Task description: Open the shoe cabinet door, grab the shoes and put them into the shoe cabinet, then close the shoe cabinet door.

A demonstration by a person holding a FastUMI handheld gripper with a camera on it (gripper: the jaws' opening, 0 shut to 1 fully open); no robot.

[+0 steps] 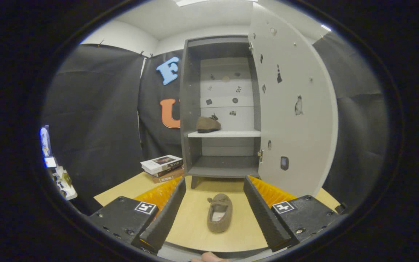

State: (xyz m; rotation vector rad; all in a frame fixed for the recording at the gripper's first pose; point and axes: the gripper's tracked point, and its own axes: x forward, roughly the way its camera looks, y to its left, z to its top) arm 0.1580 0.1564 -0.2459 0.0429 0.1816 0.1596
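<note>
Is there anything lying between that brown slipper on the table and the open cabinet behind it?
No, in the gripper view only bare wooden table separates the slipper, between the open tool's fingers, from the cabinet.

Gripper-mounted fisheye, low over the table [195, 225], facing the open shoe cabinet [191, 109] nearby.

Black cloth [96, 120] hangs as the booth's wall on the left, behind, and on the right, sagging in soft folds. Above it rise white room walls [122, 34] and a white ceiling [195, 16], where a bright light panel [191, 2] glows at the far top. A pale wooden worktop [195, 222] fills the near ground. Far left on it lies a stack of books [162, 167]. At the far left edge, some small cluttered items [60, 180] are too blurred to identify.
</note>
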